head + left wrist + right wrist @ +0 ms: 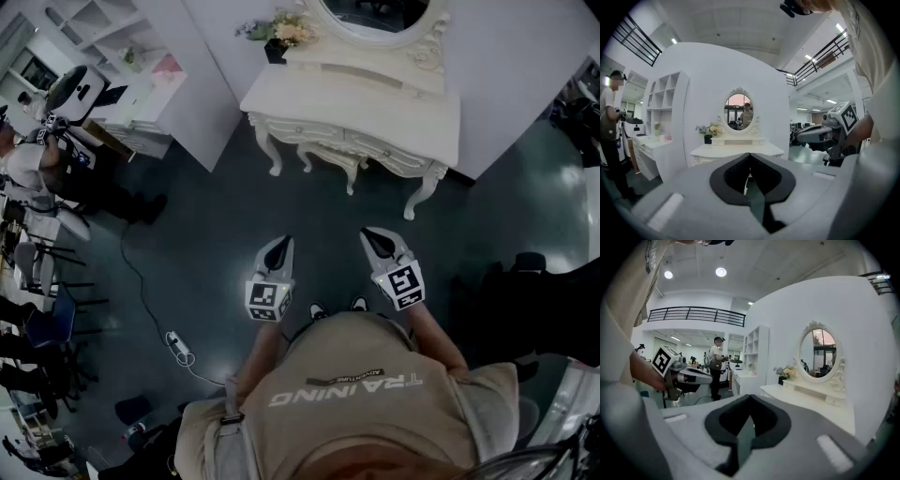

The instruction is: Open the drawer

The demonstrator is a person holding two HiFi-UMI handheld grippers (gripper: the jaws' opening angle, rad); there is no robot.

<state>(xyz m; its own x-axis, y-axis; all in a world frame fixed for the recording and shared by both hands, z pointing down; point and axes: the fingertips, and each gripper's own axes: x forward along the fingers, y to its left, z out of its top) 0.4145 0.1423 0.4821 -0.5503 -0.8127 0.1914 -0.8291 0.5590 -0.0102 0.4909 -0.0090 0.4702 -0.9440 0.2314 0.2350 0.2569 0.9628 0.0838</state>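
Observation:
A white dressing table (375, 103) with an oval mirror (375, 14) stands against the wall at the top of the head view. Its drawer fronts (389, 155) run along the near edge and look closed. Both grippers hang over the dark floor, well short of the table and touching nothing. My left gripper (284, 242) has its jaws together with nothing in them, and the table (736, 151) lies straight ahead in its own view. My right gripper (367, 234) is shut and empty as well, with the table (820, 408) off to its right.
A small stool (333, 155) is tucked under the table and a flower pot (279, 37) sits on its left end. A white shelf unit (122, 56) and a standing person (37, 169) are at the left. A cable with a power strip (178, 347) lies on the floor.

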